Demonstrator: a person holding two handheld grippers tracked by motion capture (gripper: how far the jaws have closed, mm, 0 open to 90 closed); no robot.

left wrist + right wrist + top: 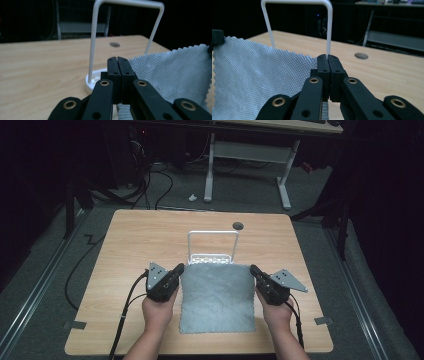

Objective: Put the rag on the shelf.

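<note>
- Step: my left claw (178,270) and right claw (254,270) each pinch a far corner of the grey cloth (217,297), lifted off the tabletop (140,235).
- Next: carry its edge toward 12 o'clock, over the white rack (213,245), keeping both corners level.

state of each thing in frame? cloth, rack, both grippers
grey cloth: spread flat, far corners pinched and lifted, near edge on the table
white rack: upright, bare, just beyond the cloth's far edge
left gripper: shut on the cloth's far left corner
right gripper: shut on the far right corner
</note>
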